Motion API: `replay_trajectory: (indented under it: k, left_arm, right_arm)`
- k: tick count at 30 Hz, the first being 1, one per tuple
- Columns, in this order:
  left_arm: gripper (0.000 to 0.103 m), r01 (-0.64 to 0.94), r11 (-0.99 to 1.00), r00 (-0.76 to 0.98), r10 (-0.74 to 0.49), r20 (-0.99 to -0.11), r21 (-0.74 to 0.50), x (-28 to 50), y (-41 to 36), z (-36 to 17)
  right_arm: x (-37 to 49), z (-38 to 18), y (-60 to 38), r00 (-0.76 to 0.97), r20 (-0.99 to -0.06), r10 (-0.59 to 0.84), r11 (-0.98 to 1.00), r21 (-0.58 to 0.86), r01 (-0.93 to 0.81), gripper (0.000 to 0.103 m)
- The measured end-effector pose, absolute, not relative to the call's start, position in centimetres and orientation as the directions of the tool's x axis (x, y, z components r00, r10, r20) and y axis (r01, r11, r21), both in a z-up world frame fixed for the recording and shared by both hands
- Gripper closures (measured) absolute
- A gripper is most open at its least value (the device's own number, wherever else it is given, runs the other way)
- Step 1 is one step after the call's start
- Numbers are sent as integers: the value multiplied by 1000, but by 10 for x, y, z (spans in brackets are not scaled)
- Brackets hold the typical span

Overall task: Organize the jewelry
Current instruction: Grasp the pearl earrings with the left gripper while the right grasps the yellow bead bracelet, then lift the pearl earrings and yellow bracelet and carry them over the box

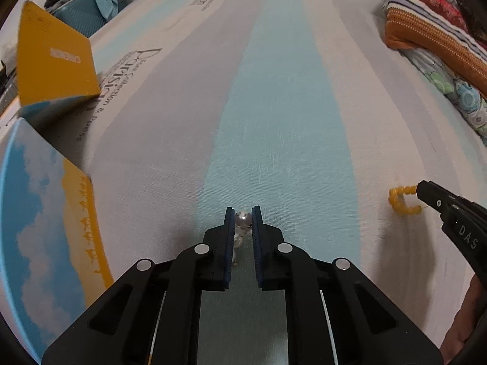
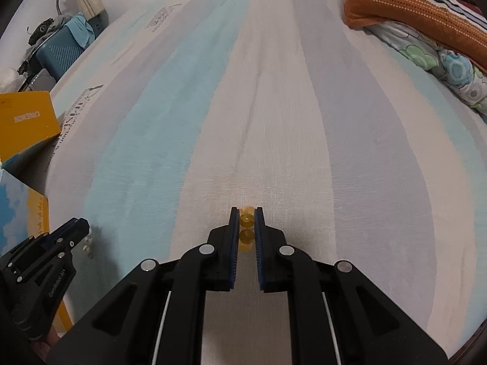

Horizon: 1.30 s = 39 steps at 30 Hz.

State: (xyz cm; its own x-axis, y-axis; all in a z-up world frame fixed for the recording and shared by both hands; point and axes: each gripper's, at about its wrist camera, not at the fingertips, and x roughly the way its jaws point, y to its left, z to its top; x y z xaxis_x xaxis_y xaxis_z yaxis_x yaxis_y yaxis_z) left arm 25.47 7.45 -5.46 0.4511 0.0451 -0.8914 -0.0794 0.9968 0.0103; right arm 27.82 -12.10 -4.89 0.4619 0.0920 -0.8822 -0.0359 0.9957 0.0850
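Observation:
My left gripper [image 1: 243, 217] is shut on a clear, silvery bead piece of jewelry [image 1: 242, 219], held just above the striped bedsheet. My right gripper [image 2: 246, 217] is shut on a yellow bead bracelet [image 2: 246, 228]. In the left wrist view the bracelet [image 1: 400, 202] hangs in a curl from the right gripper's tip [image 1: 426, 193] at the right. In the right wrist view the left gripper [image 2: 73, 231] shows at lower left with the clear beads [image 2: 87, 245] at its tip.
An open blue-and-yellow box [image 1: 45, 213] with its yellow lid [image 1: 54, 60] raised sits at the left; it also shows in the right wrist view [image 2: 24, 121]. Folded blankets [image 1: 432, 30] lie at the far right. A blue container [image 2: 61, 51] with clothes stands beyond the bed.

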Motion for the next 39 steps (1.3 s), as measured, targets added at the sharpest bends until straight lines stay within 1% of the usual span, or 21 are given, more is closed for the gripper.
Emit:
replay_trajectory:
  k: [14,24,39]
  left_arm:
    - [92,-70,997,505,22,-863,-16,226,78,0]
    - [92,-75,997,540,25,-841,-19,198,88,33]
    - [92,-154,988,590,71,-804,-26,143,160,74]
  right_arm:
    - [250,-2,-121,511,-853,103,995,94,-43,94]
    - [221,33,-101,551,-827,111,994,85,-72,94]
    - [169,85,-17,607,-777,166,980,63,-187,94]
